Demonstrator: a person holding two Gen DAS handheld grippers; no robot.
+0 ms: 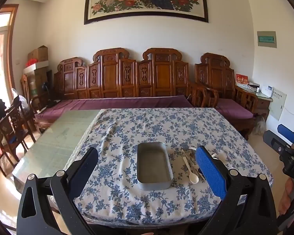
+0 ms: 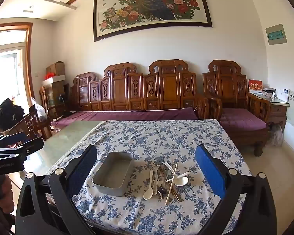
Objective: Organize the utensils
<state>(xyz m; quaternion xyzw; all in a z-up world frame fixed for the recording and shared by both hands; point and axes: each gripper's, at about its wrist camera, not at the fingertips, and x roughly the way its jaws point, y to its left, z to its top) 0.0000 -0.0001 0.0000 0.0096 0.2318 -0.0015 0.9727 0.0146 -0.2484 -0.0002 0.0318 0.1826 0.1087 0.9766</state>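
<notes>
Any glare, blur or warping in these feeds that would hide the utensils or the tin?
Left wrist view: strong fisheye bending, window glare at far left only; the metal tin is sharp, but the gripper's blue finger covers part of the utensil pile. Right wrist view: same warping, even daylight, whole pile clear.

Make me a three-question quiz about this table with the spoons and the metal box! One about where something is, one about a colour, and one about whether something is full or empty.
1. Where is the utensil pile?
A. Inside the metal tray
B. On the cloth beside the metal tray
C. On the sofa

2. What colour are the flowers on the tablecloth?
A. Blue
B. Red
C. Yellow

3. What is in the metal tray?
A. Spoons
B. Chopsticks
C. Nothing

Answers:
1 B, the pile lies on the cloth next to the tray.
2 A, the cloth is white with blue blossoms.
3 C, the tray's bare bottom shows in both views.
</notes>
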